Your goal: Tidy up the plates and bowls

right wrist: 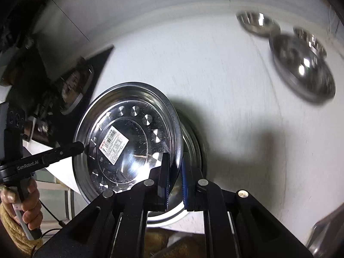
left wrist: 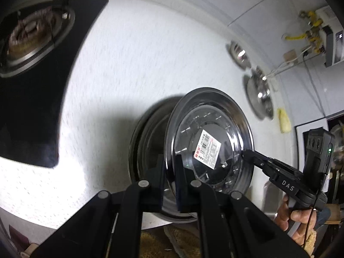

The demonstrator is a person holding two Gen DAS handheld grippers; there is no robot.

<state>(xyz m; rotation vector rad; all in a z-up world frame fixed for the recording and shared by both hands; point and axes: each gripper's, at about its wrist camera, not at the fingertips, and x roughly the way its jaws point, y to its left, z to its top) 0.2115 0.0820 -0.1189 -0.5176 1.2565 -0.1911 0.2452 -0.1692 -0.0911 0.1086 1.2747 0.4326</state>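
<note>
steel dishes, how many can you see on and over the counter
4: one plate held by its rim between both grippers, and three more dishes on the counter's far right: a small bowl, a large dish and another half hidden behind it.

Mirror-bright round steel plate (left wrist: 215, 116), ringed with dimples, bearing white barcode sticker with red print (left wrist: 207, 148); black tongs (left wrist: 169, 176) with blue pads; white speckled desk (left wrist: 133, 64); black stove (left wrist: 32, 90).

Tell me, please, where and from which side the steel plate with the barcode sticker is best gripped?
By its thin flat rim, from opposite edges. The steel plate is wide and shallow, so only the rim fits between the left tongs and right tongs, which pinch it there.
</note>
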